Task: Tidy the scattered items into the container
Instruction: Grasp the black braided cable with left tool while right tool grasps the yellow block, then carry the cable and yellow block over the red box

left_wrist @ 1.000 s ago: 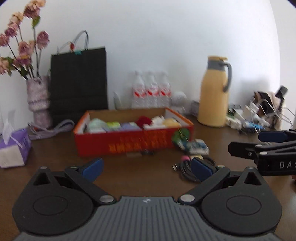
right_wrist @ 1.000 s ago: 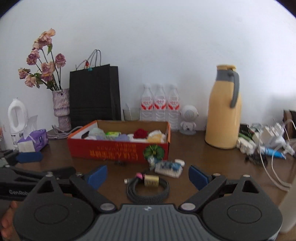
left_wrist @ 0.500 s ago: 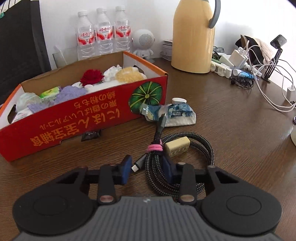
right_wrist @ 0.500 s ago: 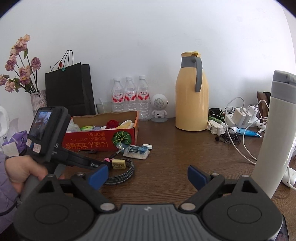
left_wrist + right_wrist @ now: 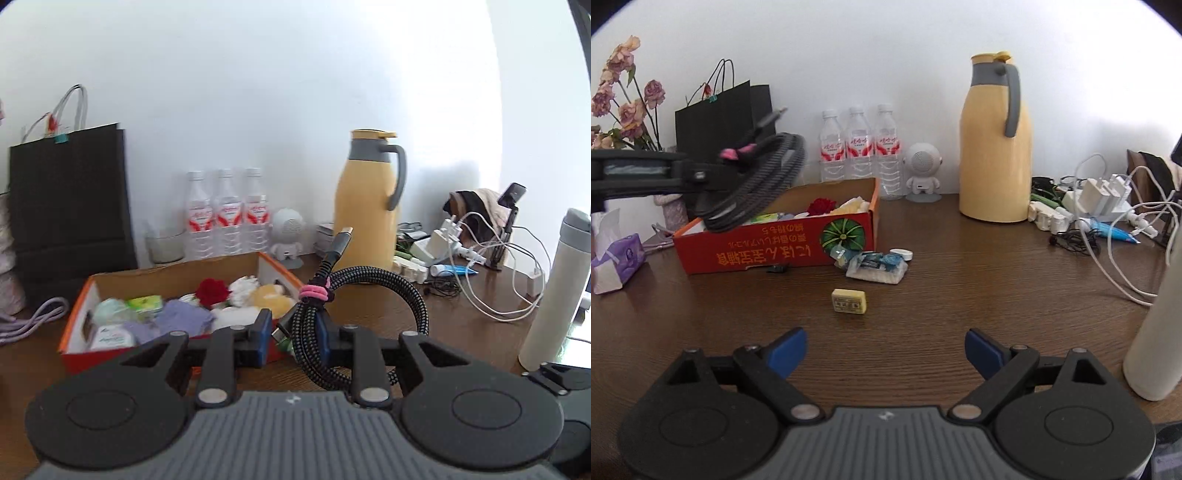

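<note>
White wall and a brown wooden counter framed the moment. Clamped between the blue pads of the left tool, whose jaws had just been closing, the coiled braided cable hung clear of the counter, its bundle cinched by a pink tie and one plug end sticking up. Seen from the right wrist, the coil sat above the near left corner of the red cardboard box.

Only one side of the loop appeared to be pinched, so the free side sagged; a quick swing could let the coil slip out, or its low loop might catch the box wall and drag the light box across the counter. The stiff plug end could also hook the rim on release.

Already in the box lay a red flower, pale packets and soft white and yellow pieces, leaving modest room, so the cable might settle on top rather than inside.

On the counter in front of the box waited a small yellow block, a clear wrapped packet, a white cap and a small dark piece. The right tool stood wide apart and empty, facing the block.
</note>
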